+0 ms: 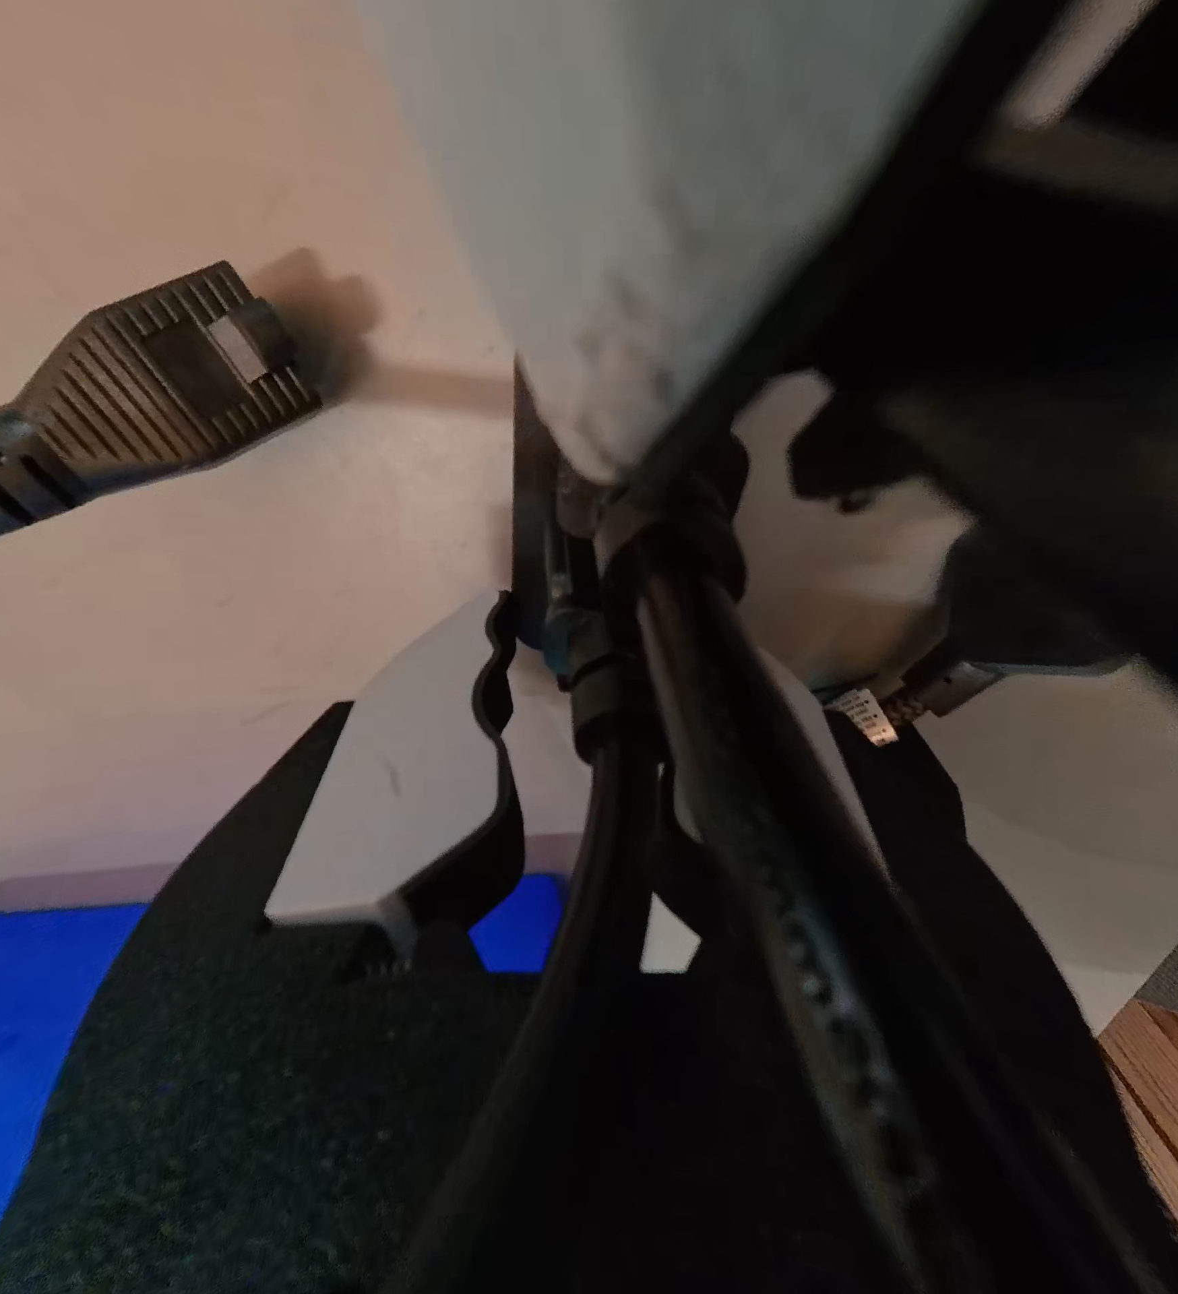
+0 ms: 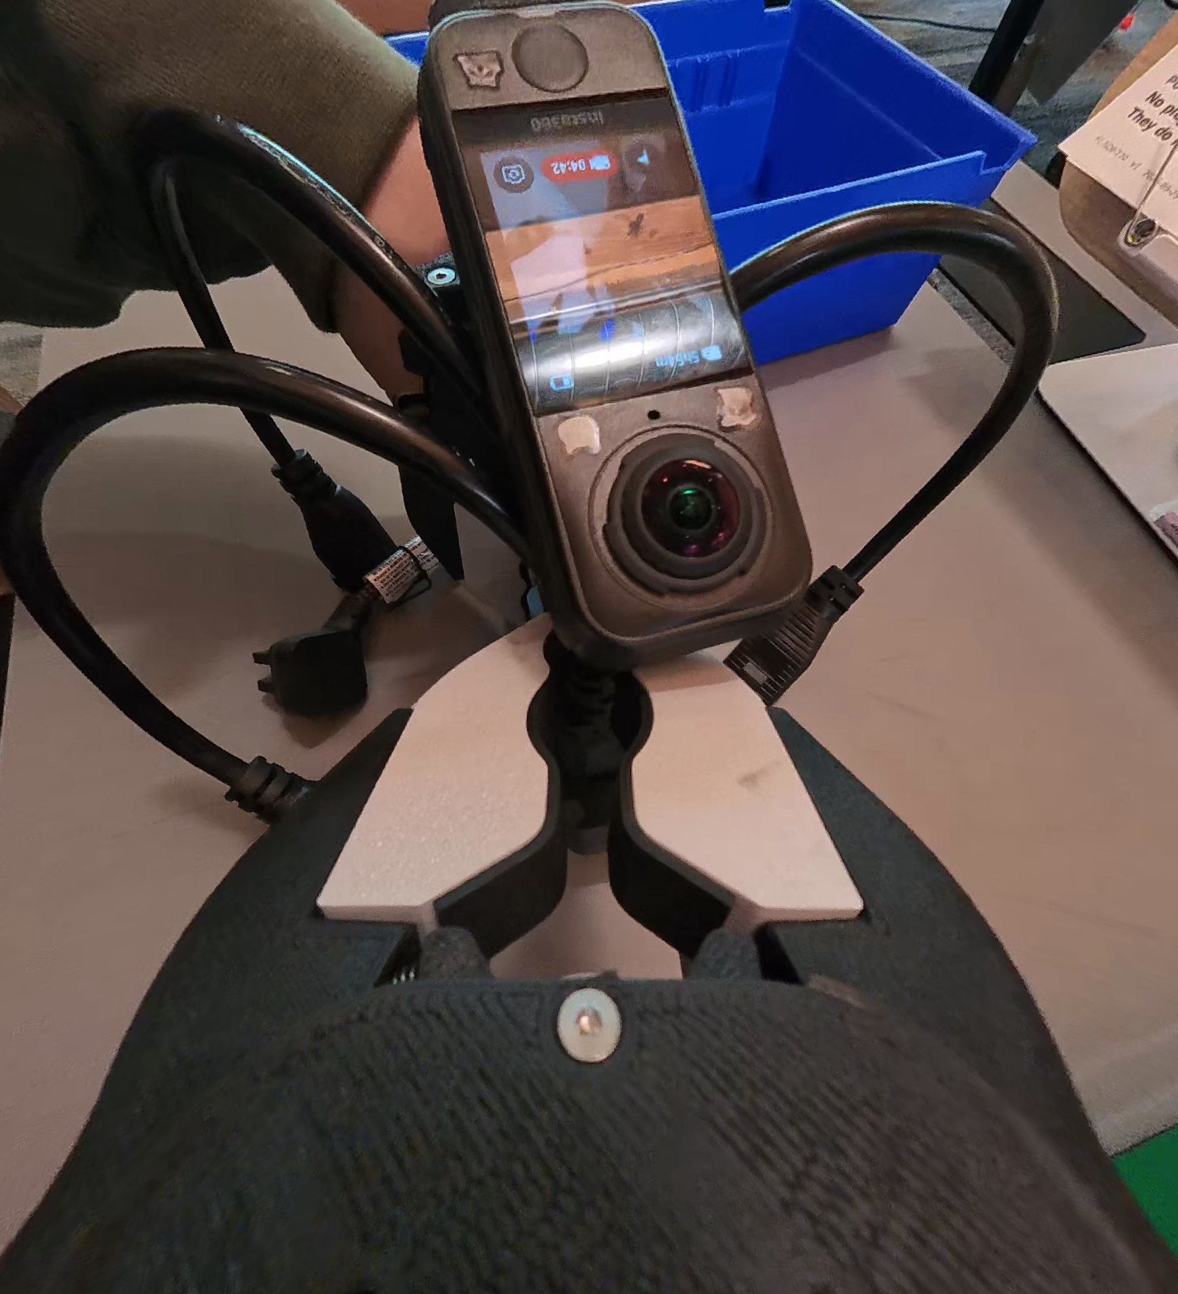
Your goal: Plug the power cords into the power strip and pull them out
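Cords loop black left of the camera; a ribbed plug lies right, half hidden beneath it. Right gripper clamps a corded bundle below. Left gripper: cables block the fingers; grip unclear.

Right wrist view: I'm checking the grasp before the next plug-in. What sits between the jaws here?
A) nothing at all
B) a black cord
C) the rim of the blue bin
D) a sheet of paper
B: the right gripper has its jaws closed around a black cord, which sits in the rounded gap between them.
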`<control>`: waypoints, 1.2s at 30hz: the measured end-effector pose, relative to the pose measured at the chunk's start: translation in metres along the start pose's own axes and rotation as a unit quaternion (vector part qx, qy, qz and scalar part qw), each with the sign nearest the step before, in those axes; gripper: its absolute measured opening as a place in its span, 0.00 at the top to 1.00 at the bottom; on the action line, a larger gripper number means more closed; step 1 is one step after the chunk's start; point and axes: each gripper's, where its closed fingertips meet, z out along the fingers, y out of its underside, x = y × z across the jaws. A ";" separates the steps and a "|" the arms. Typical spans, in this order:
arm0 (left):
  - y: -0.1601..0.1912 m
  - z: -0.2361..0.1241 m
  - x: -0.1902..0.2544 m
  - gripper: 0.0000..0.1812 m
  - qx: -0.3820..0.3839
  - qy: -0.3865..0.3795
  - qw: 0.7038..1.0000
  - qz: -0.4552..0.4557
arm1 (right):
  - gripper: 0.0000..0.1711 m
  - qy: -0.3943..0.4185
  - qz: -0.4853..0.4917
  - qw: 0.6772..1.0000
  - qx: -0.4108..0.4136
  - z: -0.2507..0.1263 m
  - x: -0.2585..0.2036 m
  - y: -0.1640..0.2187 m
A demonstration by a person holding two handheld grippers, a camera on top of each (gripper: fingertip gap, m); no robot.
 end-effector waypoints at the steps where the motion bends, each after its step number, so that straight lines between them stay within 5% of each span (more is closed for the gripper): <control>1: 0.000 0.000 0.000 0.78 0.001 -0.001 1.000 0.000 | 0.95 0.000 0.000 1.000 0.002 0.000 0.000 0.000; 36: 0.000 0.001 0.002 0.78 0.016 0.009 1.000 -0.026 | 0.95 -0.021 0.069 0.990 0.122 -0.004 -0.002 -0.014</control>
